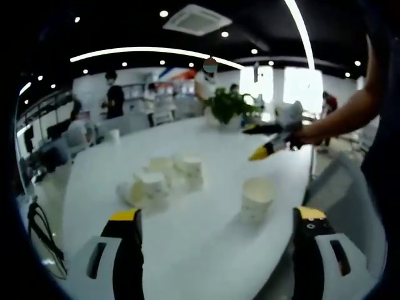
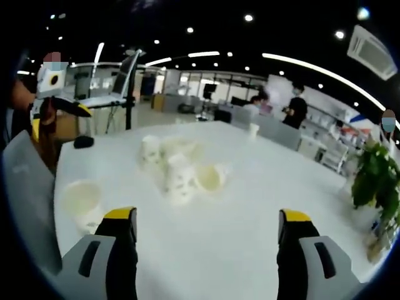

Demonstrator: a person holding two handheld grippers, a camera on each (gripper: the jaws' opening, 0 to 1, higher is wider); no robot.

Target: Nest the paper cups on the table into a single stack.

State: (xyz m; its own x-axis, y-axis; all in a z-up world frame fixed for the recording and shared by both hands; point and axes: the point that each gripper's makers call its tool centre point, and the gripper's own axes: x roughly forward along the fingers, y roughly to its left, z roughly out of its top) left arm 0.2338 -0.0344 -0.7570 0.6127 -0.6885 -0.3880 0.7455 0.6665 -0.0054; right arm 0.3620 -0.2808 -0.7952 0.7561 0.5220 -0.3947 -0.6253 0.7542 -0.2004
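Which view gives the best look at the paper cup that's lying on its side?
The right gripper view: the tipped cup faces the camera with its open mouth, beside the cluster of cups on the white table. In the left gripper view it shows blurred, at the cluster's near left edge, its mouth turned away.

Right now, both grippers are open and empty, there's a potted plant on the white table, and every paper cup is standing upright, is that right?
Not quite: one paper cup in the cluster lies on its side, its open mouth facing the camera in the right gripper view. The rest holds: the left gripper and right gripper are open and empty, and the potted plant stands on the white table.
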